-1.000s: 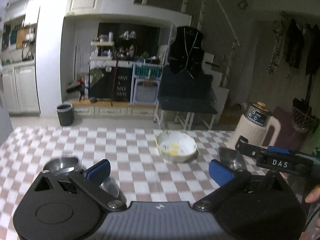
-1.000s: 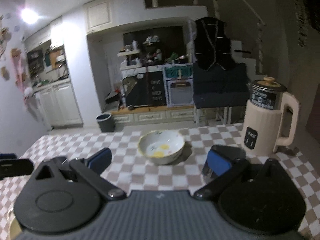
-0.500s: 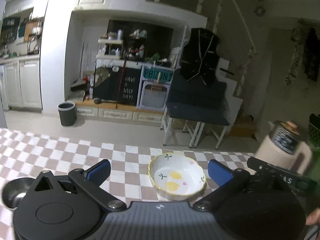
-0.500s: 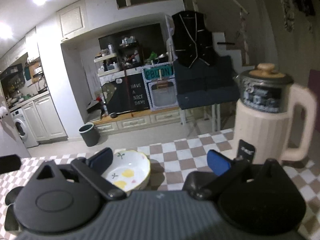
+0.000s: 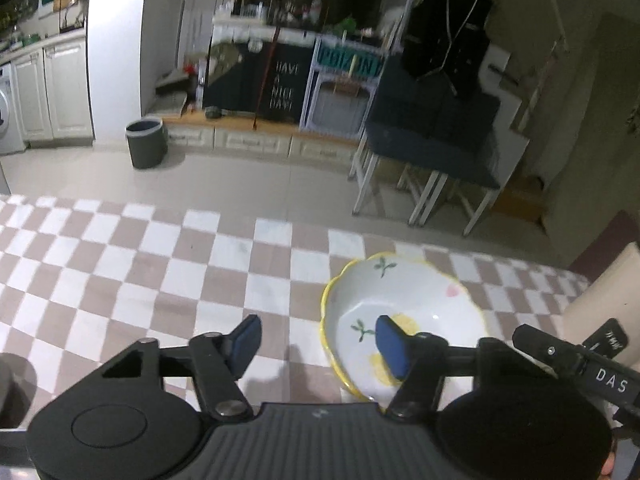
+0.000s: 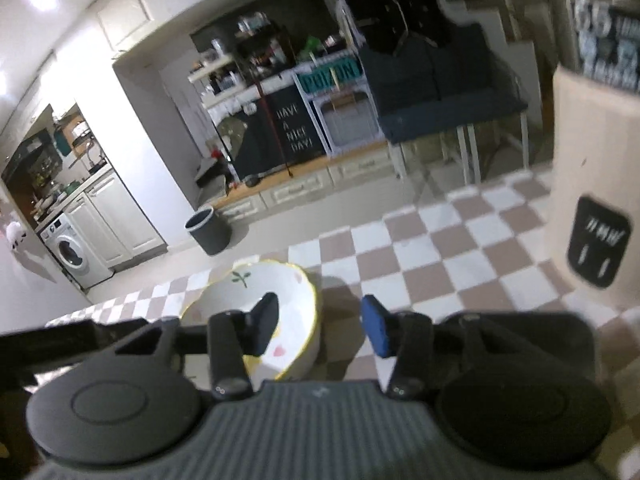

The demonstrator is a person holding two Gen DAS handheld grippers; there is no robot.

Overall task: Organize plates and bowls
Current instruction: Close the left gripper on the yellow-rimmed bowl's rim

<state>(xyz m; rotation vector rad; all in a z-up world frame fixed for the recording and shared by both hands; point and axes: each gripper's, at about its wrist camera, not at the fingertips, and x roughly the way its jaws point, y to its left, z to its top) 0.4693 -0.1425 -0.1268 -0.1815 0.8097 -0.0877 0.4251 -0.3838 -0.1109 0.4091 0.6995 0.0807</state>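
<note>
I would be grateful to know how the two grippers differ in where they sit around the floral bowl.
The left gripper straddles the bowl at its left rim, its right finger over the inside. The right gripper straddles the bowl's right rim, its left finger over the inside. Both are open, and neither has closed on the rim.
</note>
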